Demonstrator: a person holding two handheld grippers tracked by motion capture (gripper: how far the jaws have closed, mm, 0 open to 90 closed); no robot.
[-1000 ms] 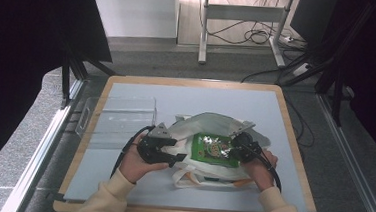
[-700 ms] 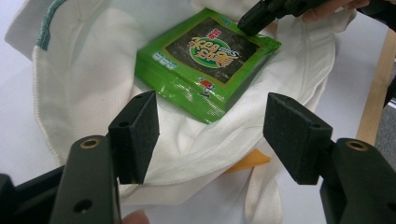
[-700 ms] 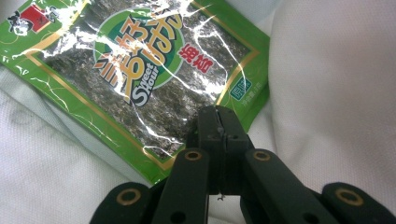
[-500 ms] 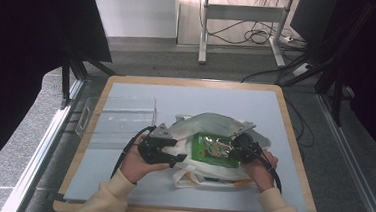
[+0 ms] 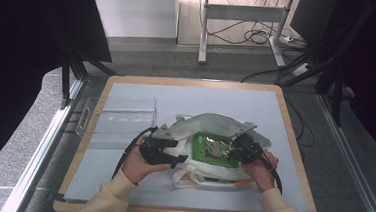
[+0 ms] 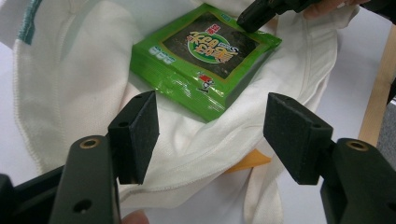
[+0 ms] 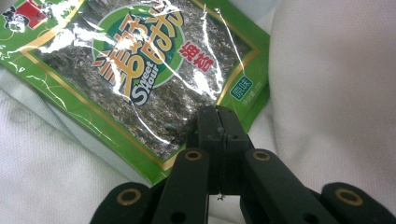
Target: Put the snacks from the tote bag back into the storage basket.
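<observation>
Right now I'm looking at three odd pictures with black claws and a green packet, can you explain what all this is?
A person sits at a table holding a two-jaw hand tool in each hand. One picture looks down from above; the other two come from cameras riding on each tool. The left gripper stands open over a white cloth bag, gripping nothing. The right gripper is shut, its tips resting at the edge of a green seaweed snack packet lying on the bag. A clear plastic box sits at the table's left.

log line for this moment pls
left gripper: open over white bag | right gripper: shut, tip on green seaweed packet | packet lying on bag
</observation>
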